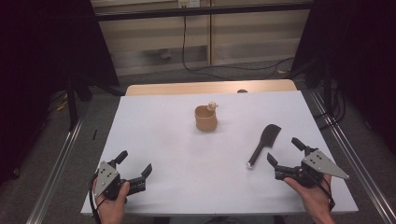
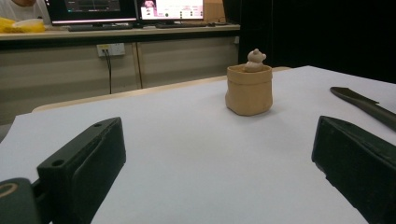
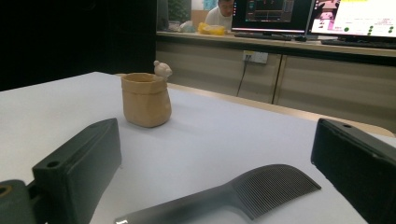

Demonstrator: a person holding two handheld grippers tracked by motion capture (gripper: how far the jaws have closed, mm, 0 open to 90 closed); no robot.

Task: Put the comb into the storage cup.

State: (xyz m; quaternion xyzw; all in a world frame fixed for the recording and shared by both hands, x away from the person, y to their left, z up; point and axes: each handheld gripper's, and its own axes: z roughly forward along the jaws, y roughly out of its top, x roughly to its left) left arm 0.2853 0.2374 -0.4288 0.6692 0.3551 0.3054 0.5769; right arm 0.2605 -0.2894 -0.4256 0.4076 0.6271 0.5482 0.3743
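At the near left corner of the white surface [image 1: 154,121], the left tool [image 1: 136,163] rests low in the person's hand, its jaws spread wide and holding nothing, aimed across bare surface toward the tan pot [image 1: 206,118]. That pot stands upright near the middle, well apart from both tools, a small bear figure [image 1: 213,106] perched at its rim. Further right lies the black comb [image 1: 265,144], flat, handle toward the person, probably so it can be taken end-on. The right tool [image 1: 283,152] sits just beside that handle, jaws wide and empty, seemingly lined up to close on the comb.
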